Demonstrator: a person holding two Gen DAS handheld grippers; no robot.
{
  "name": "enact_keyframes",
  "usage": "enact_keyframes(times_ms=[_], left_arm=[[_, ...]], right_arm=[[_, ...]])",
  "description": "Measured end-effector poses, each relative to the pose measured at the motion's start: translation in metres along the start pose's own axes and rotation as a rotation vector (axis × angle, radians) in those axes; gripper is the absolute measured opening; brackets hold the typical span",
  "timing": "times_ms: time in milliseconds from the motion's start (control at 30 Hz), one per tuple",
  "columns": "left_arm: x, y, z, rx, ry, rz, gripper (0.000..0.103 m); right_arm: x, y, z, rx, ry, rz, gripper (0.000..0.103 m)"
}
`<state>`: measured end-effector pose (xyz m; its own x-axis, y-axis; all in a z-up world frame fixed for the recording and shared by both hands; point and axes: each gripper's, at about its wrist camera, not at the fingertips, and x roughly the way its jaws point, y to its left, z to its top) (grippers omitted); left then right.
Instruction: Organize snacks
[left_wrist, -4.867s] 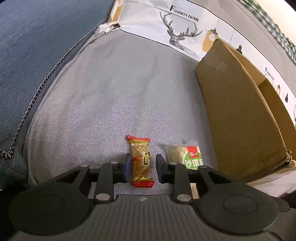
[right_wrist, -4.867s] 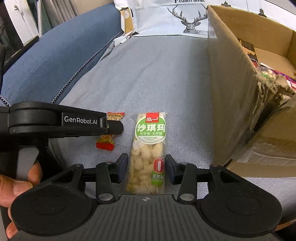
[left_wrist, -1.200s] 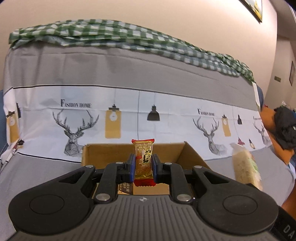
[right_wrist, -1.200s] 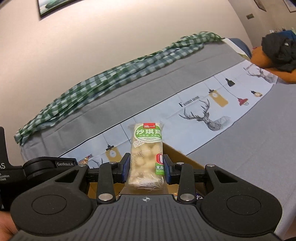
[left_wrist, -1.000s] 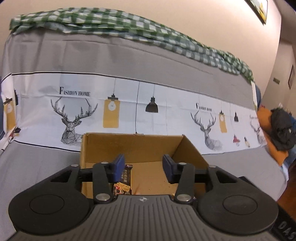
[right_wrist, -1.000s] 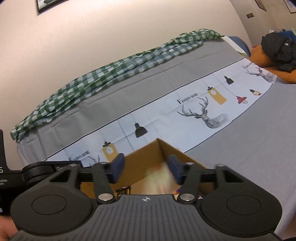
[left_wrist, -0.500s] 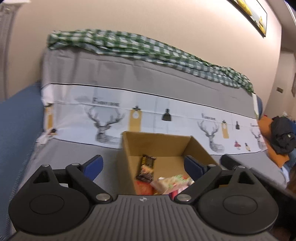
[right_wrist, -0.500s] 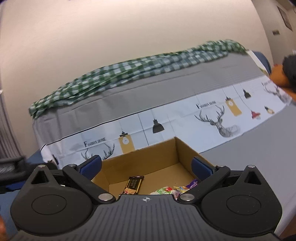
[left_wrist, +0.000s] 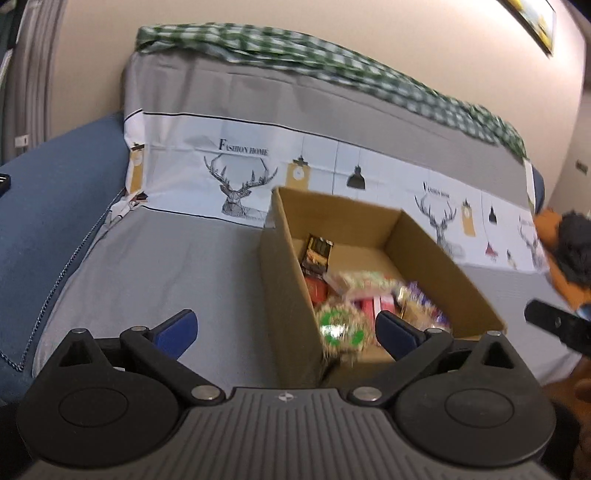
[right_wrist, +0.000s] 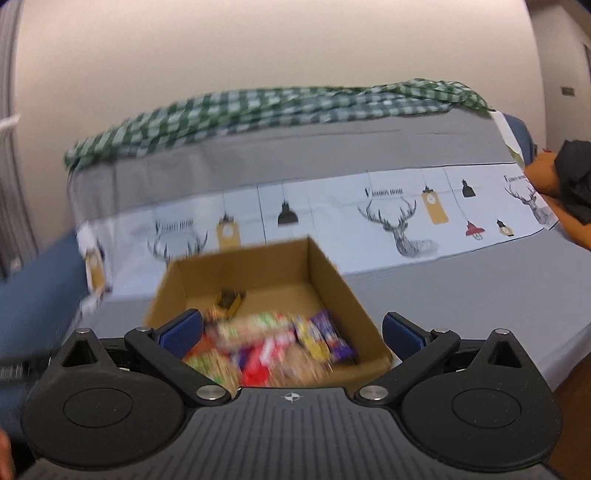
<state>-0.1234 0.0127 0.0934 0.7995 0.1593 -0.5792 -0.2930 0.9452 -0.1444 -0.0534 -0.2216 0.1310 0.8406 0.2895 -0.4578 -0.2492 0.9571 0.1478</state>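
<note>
An open cardboard box (left_wrist: 284, 280) stands on the grey sofa seat and holds several snack packets (left_wrist: 343, 326). It also shows in the right wrist view (right_wrist: 343, 291), with blurred colourful packets (right_wrist: 266, 347) inside. My left gripper (left_wrist: 286, 330) is wide open and empty, held above the box's near left wall. My right gripper (right_wrist: 291, 334) is wide open and empty, above the near part of the box. The tip of the right gripper (left_wrist: 554, 325) shows at the right edge of the left wrist view.
The grey seat cushion (left_wrist: 147, 266) lies left of the box. A white deer-print cover (left_wrist: 240, 173) runs along the backrest, with a green checked cloth (right_wrist: 258, 110) on top. A blue armrest (left_wrist: 44, 192) is at far left. An orange cushion with dark clothing (right_wrist: 565, 184) is at right.
Both grippers let go of their snacks over the box about a second ago and opened wide. Both views have since tilted down, showing more of the box's contents.
</note>
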Motion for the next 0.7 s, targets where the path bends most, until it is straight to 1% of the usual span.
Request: enact_keyframes(times_ms=[33,67,100,167,200,233,300,333,567,700], left_arm=[[0.001,-0.003,-0.008,0.012,0.000,0.013,0.102],[0.003,-0.005,-0.016,0.021,0.011,0.019,0.103],[0.005,-0.006,-0.021,0.027,0.027,0.014,0.103],[0.007,-0.008,-0.029,0.039,0.047,-0.003,0.103],[0.008,-0.009,-0.030,0.047,0.051,-0.007,0.103],[0.009,-0.011,-0.030,0.054,0.053,-0.010,0.103],[0.013,-0.010,-0.029,0.052,0.058,-0.012,0.103],[0.014,-0.009,-0.028,0.046,0.062,-0.008,0.103],[0.026,-0.003,-0.028,0.018,0.131,-0.008,0.103],[0.027,-0.004,-0.030,0.016,0.147,-0.009,0.103]], right_arm=[[-0.002,-0.004,-0.011,0.008,0.012,0.000,0.102],[-0.004,-0.010,-0.021,0.044,0.024,-0.010,0.102],[-0.006,-0.011,-0.023,0.074,0.033,-0.021,0.102],[-0.015,-0.009,-0.023,0.051,-0.031,-0.009,0.102],[-0.015,-0.007,-0.024,0.032,-0.048,-0.016,0.102],[-0.012,-0.007,-0.027,0.019,-0.034,-0.027,0.102],[0.004,-0.008,-0.030,0.007,0.052,-0.033,0.102],[0.009,-0.009,-0.030,0.006,0.073,-0.033,0.102],[0.015,-0.005,-0.029,-0.008,0.084,-0.032,0.102],[0.016,0.003,-0.030,-0.040,0.089,-0.034,0.102]])
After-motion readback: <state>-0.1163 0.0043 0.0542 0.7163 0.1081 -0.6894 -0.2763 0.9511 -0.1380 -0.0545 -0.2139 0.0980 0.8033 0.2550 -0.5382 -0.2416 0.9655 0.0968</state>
